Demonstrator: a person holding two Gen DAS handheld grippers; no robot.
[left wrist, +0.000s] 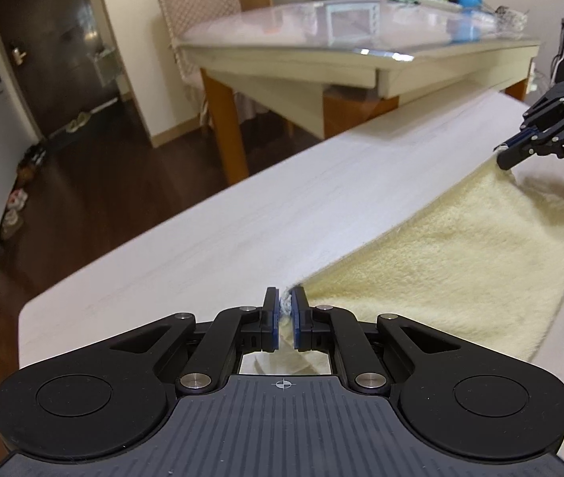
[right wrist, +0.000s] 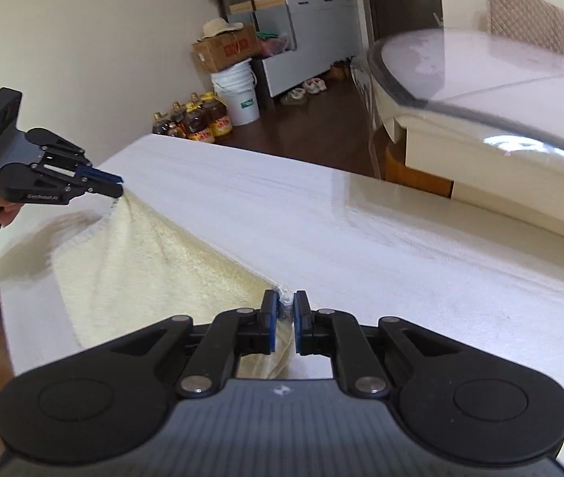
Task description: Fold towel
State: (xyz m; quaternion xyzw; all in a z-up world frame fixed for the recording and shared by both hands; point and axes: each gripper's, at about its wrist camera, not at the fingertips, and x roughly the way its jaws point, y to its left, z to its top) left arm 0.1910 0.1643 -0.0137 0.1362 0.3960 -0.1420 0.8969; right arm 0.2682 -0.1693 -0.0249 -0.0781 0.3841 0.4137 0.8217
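I am pinching one corner of the towel (left wrist: 441, 254) in my left gripper (left wrist: 285, 310), its blue pads closed tight on the whitish hem, and I am clamping the other corner the same way in my right gripper (right wrist: 285, 310). The edge between the two corners is stretching in a nearly straight line from one tool to the other, raised off the table (left wrist: 202, 238), while the rest of the cloth is hanging down and back toward me, draping onto the tabletop. The towel is pale yellow, thick and fluffy, with a stitched border. The table beneath is showing a smooth, whitish surface with faint wood grain and a rounded corner. Beyond it a glass-topped dining table (left wrist: 361, 31) is standing on dark wooden flooring.
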